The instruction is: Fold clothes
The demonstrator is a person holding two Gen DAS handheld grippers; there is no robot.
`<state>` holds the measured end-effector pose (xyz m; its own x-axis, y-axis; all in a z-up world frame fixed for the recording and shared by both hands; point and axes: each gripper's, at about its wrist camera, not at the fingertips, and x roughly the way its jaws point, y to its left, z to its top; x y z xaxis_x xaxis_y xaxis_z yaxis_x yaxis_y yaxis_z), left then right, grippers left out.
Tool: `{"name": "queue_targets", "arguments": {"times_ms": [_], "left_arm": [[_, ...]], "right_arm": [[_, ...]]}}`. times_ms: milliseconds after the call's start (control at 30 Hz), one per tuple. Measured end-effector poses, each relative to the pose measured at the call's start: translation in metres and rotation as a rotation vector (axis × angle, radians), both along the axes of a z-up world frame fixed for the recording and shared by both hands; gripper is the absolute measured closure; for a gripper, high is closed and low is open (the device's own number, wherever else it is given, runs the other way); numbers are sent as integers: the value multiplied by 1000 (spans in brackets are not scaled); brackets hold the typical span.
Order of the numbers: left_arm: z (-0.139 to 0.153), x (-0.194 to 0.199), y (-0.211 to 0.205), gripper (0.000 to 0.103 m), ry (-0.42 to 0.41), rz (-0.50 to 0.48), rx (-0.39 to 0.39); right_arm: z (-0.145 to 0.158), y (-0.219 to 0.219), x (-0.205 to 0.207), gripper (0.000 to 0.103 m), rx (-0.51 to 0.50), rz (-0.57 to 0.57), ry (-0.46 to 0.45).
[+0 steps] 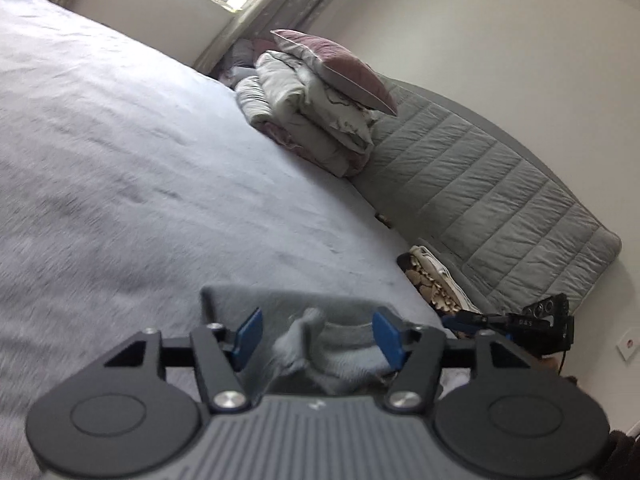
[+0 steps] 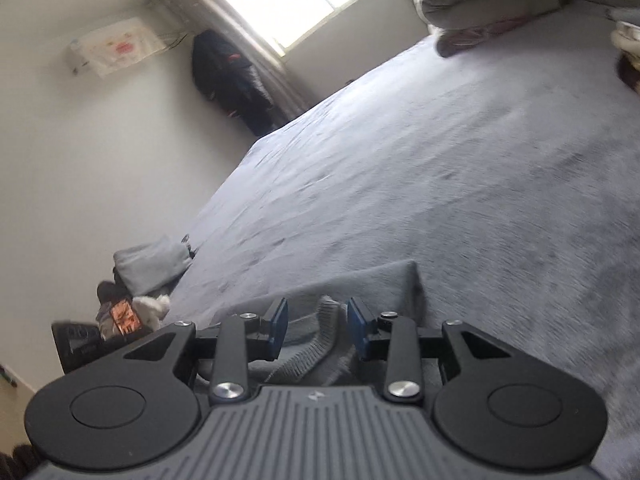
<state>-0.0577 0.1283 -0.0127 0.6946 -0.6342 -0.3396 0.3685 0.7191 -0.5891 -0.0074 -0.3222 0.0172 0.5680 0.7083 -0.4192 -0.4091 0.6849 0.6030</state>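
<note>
Bed (image 1: 120,160): broad grey cover, your folding surface. Grey garment (image 1: 340,344): lies folded at the bed's near edge, its ribbed hem bunched between both tools, probably just set down. Left gripper (image 1: 318,338) and right gripper (image 2: 317,330): jaws parted, pads clear of cloth, both angled slightly downward.

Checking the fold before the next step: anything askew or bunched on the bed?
Yes. The grey garment has a ribbed edge bunched up between each open claw's pads, left claw and right claw, not flat. The rest lies flat on the bed.
</note>
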Motion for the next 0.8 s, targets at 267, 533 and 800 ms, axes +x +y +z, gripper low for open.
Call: {"name": "queue_targets", "arguments": {"times_ms": [267,533,800], "left_arm": [[-7,35,-29,38,32,-56,138],[-16,44,-46,75,56,-124,225],[-9,20,-49,97,-11,-231,228]], "right_arm": [[-10,32,21,65,-174,52,-24],[-18,50,25,92,-330,122,-87],[-6,44,5,102,-317,218,-150]]}}
